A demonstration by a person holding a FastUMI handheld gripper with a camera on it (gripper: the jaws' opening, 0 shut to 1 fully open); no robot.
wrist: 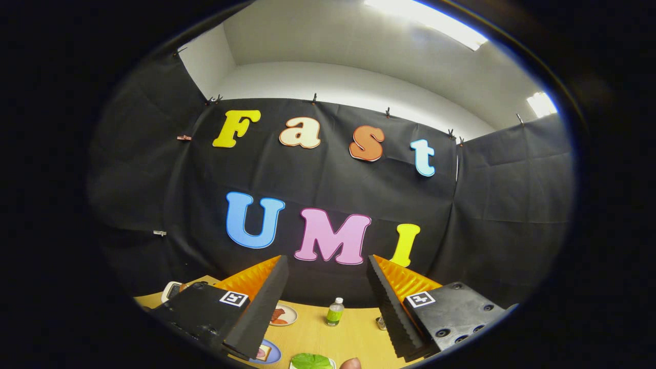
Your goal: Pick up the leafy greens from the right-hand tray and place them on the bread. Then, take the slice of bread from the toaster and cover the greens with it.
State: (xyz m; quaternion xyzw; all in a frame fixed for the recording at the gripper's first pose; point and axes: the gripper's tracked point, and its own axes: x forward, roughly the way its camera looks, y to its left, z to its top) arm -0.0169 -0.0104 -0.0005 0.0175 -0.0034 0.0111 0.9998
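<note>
While the gripper (328,307) hung high with its fingers spread apart and holding nothing, the greens (311,361) lay low on the table (353,333) between them (barely in sight), so a blind descent risked missing the leaves or knocking the bottle (335,312).

Black hand-held gripper (328,292), seemingly orange-ribbed fingers (405,282)

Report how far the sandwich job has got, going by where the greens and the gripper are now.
Done: nothing visible. The leafy greens still lie in their tray, low between the fingers.

In hand: nothing; the gripper is open and empty, raised above the table, pointing at the booth wall.

Left: pick up the greens, lay them on the bread on the blue plate, then cover with the toaster slice.
</note>
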